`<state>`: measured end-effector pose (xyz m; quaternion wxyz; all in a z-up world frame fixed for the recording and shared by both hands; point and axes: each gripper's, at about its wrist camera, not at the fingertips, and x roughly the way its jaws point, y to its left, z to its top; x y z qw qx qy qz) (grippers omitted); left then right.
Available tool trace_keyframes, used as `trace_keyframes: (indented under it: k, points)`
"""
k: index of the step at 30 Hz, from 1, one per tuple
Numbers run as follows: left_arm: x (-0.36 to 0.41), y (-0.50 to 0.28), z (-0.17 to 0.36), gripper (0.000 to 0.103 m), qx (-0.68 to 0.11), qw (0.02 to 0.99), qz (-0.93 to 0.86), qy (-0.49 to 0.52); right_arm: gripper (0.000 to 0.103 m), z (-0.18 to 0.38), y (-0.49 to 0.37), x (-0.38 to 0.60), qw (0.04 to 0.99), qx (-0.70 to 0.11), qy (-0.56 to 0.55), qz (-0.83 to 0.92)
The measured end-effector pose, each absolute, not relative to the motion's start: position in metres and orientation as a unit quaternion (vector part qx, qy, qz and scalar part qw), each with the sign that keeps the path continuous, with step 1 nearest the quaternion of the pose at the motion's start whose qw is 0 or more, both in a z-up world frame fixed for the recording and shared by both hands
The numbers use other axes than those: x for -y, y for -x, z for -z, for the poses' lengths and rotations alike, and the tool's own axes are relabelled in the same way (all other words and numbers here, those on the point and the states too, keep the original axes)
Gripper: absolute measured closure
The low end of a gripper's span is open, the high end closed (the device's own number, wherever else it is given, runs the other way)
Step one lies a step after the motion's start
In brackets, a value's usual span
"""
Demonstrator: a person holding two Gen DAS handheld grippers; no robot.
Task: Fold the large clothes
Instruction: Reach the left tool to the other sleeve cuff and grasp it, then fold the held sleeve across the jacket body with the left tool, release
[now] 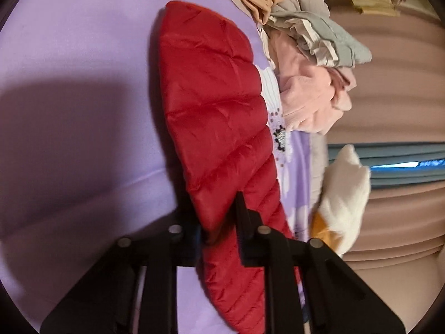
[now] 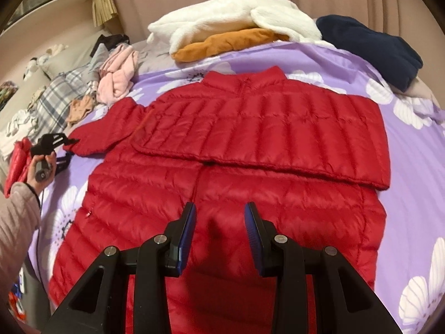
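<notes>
One red puffer jacket point(image 2: 228, 183) lies flat on the purple flowered bedspread point(image 2: 411, 167), collar toward the far edge, one sleeve folded across the chest. Far left in the right wrist view, left gripper point(image 2: 73, 141) pinches the cuff of the other sleeve point(image 1: 217, 128), jaws pressed onto the red fabric; a hand point(image 2: 43, 164) holds it. Pink clothes point(image 2: 118, 75) sit near the bed's far left edge. Right gripper point(image 2: 219, 217) hovers over the jacket's lower half, jaws spread, nothing between them. White and orange garments point(image 2: 222, 33) lie at the far edge, a navy one point(image 2: 375, 50) at the far right corner.
</notes>
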<state>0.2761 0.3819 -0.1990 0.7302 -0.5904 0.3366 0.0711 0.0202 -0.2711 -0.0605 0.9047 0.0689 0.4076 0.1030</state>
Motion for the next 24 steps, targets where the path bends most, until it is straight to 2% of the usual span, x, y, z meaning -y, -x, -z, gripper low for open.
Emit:
trace_keyframes:
  k: [2, 7, 15, 19, 24]
  points:
    - [-0.378, -0.275, 0.186, 0.091, -0.34, 0.747, -0.08, 0.565, 0.067, 0.06, -0.02, 0.274, 0.905, -0.408, -0.067, -0.1]
    - [-0.338, -0.276, 0.119, 0.094, -0.328, 0.828, -0.053, 0.452, 0.067, 0.059, -0.016, 0.281, 0.906, -0.404, -0.079, -0.097]
    - [-0.187, -0.257, 0.001, 0.093, -0.282, 0.933, 0.071, 0.211, 0.067, 0.053, -0.003, 0.292, 0.904, -0.399, -0.113, -0.1]
    - [-0.098, -0.238, -0.014, 0.09, -0.285, 0.939, 0.146, 0.125, 0.066, 0.052, 0.004, 0.302, 0.904, -0.395, -0.133, -0.097]
    - [0.001, -0.219, 0.006, 0.089, -0.307, 0.928, 0.211, 0.029, 0.064, 0.052, 0.015, 0.323, 0.902, -0.39, -0.163, -0.082]
